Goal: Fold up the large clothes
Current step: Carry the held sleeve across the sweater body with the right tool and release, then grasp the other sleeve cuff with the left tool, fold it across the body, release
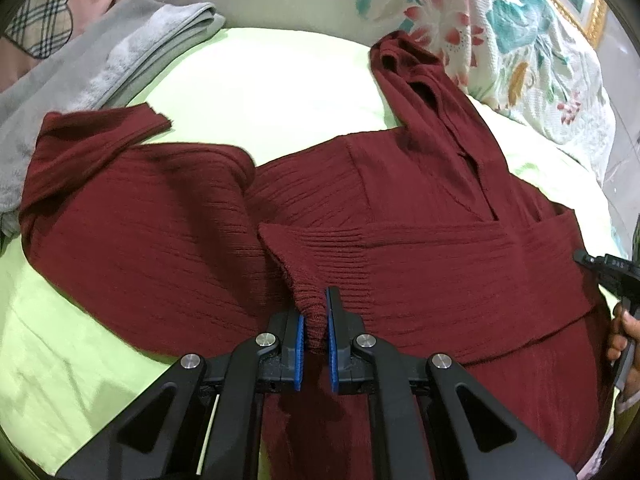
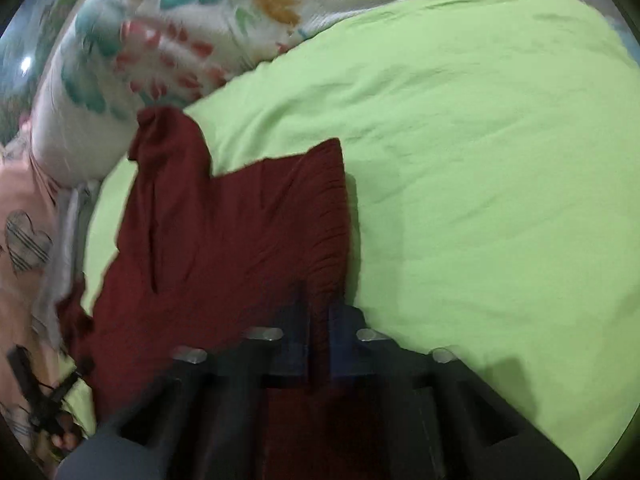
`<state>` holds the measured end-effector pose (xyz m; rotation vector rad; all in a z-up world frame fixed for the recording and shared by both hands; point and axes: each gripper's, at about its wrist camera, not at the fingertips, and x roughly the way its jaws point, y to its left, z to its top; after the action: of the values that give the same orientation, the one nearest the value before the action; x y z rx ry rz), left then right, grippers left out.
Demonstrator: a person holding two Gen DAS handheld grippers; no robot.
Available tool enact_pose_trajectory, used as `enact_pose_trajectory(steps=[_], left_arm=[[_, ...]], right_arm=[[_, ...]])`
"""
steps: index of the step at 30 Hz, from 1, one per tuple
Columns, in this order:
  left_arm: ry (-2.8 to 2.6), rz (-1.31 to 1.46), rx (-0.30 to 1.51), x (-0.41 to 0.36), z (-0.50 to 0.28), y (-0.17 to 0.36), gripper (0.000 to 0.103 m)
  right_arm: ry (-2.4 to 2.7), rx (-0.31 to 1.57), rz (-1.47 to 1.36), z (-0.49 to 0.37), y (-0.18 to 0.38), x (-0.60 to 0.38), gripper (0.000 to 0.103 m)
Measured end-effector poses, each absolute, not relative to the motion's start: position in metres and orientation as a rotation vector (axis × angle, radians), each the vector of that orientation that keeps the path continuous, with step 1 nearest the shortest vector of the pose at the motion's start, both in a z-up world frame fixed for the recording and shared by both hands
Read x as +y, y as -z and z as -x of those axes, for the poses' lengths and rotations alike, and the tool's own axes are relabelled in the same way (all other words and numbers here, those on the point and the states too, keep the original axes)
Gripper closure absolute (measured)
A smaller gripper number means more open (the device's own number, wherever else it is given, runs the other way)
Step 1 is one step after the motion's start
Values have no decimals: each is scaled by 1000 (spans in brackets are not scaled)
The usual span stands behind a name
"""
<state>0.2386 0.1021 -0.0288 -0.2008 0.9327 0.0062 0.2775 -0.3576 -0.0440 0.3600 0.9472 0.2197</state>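
The left gripper [image 1: 314, 316] pinches a ribbed cuff of the dark red knitted sweater [image 1: 160, 220], which spreads beyond it across the lime-green bedsheet [image 1: 260, 72]. The blurred right gripper [image 2: 318, 332] clamps its hem; floral pillows [image 1: 500, 32] lie farthest.

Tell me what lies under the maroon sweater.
The maroon sweater lies spread on a light green bedsheet, bare around it. Whatever sits directly beneath the knit is covered.

I see a bed covered by a smooth lime-green cotton sheet [image 1: 280, 76]. A dark red ribbed knit garment [image 1: 140, 216] lies spread across the sheet. A folded grey fleece blanket [image 1: 120, 52] rests beyond the garment's left end, and a white floral-print quilt [image 1: 500, 40] is bunched beyond its right end.
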Motion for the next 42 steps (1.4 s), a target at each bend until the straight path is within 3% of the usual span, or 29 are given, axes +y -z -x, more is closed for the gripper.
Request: enact_pose_trajectory(steps=[8,14,16,20,28,30,31,32,34,37,42], left_arm=[[60,181,937,79,-241,28,94],[50,204,958,84,-242,35,94],[46,187,960,82,-242,36,94],[26,158,953,84,-236,35,84],[-102,199,920,141,-206,20,84],[-156,200,897,162,-203,10,75],[-177,198,892,170,-204,7,63],[-208,194,884,181,-207,3,57],[-257,181,868,199,-214,-4,56],[-301,168,861,224,-236,-10,41],[-378,39,910,247,-290,7,39]], right_arm=[[-173,925,-420,-279,49,-396,96],[-206,817,-325,-241,17,-367,88],[-268,834,-294,-236,20,-353,76],[-113,924,-256,-239,45,-366,75],[-182,805,-330,-196,8,-361,71],[-221,788,-335,-187,0,-350,65],[-241,783,-347,-183,-1,-345,59],[-276,780,-378,-178,-2,-339,54],[-322,788,-406,-173,-1,-329,48],[-377,830,-385,-161,7,-304,47],[-467,910,-412,-150,24,-274,47]])
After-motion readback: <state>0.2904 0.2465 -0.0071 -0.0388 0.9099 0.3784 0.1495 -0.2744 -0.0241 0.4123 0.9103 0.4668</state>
